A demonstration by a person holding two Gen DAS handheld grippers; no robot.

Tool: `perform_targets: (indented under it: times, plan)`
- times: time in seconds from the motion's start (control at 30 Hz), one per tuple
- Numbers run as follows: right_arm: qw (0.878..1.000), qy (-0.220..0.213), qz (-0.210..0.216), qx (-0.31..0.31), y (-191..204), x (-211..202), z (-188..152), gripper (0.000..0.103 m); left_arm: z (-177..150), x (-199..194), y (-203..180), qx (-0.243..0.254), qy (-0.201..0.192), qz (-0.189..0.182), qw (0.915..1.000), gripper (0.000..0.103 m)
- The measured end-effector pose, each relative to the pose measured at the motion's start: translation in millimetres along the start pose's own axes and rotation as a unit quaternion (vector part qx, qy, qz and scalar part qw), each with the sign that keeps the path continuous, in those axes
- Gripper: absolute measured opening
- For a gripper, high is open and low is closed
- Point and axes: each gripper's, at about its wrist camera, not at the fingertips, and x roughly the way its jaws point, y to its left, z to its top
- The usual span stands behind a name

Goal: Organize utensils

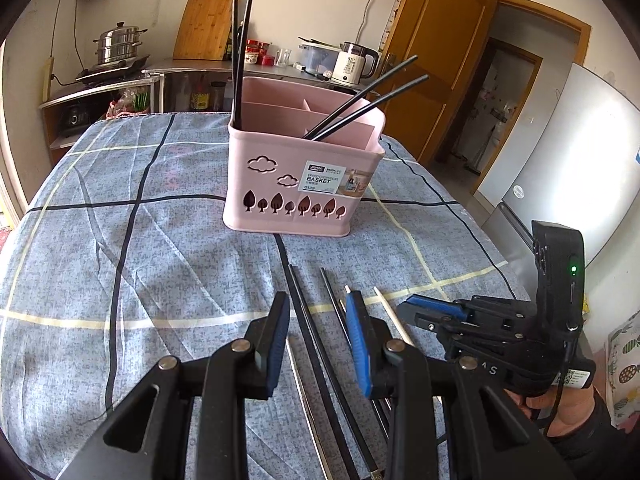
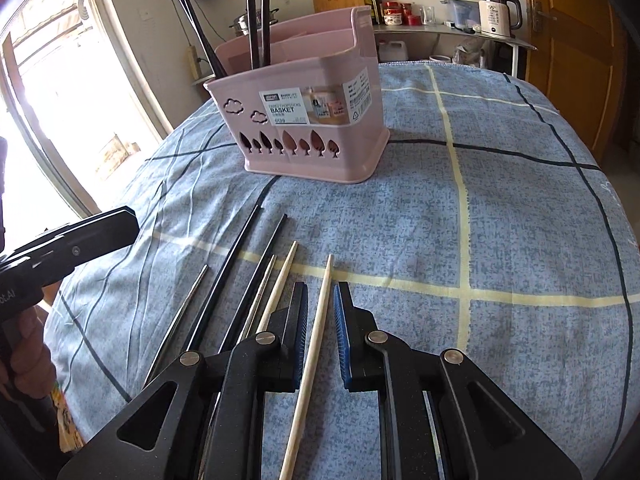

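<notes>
A pink divided basket (image 1: 280, 176) (image 2: 320, 128) stands upright on the tablecloth with several black chopsticks (image 1: 360, 100) in it. Near me, black chopsticks (image 1: 308, 320), metal chopsticks (image 2: 180, 312) and wooden chopsticks (image 2: 280, 280) lie side by side. My left gripper (image 1: 318, 340) is open and low over them, with one black chopstick lying between its blue pads (image 1: 276, 344), untouched. My right gripper (image 2: 322, 320) (image 1: 424, 312) is open astride a wooden chopstick (image 2: 316, 332), with a gap on each side. The left gripper (image 2: 80, 236) shows at the left edge of the right wrist view.
The table wears a blue checked cloth (image 1: 120, 240). Behind it a steel counter (image 1: 192, 68) holds a pot, a cutting board, jars and a kettle (image 1: 354, 64). A wooden door (image 1: 432, 60) and a fridge (image 1: 568, 160) stand to the right, a bright window (image 2: 48, 100) to the left.
</notes>
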Motion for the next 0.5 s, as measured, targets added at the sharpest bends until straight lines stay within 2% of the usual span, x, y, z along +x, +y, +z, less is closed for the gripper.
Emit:
perform_targets:
  times: [0.17, 0.5]
  plan:
    - [1.000, 0.021, -0.014, -0.012, 2, 16, -1, 0.010, 3, 6, -3, 0.003, 0.009, -0.007, 0.9999, 0.030]
    - [0.999, 0.014, -0.029, -0.005, -19, 6, -6, 0.007, 10, 37, -30, 0.029, 0.043, -0.033, 0.9981, 0.030]
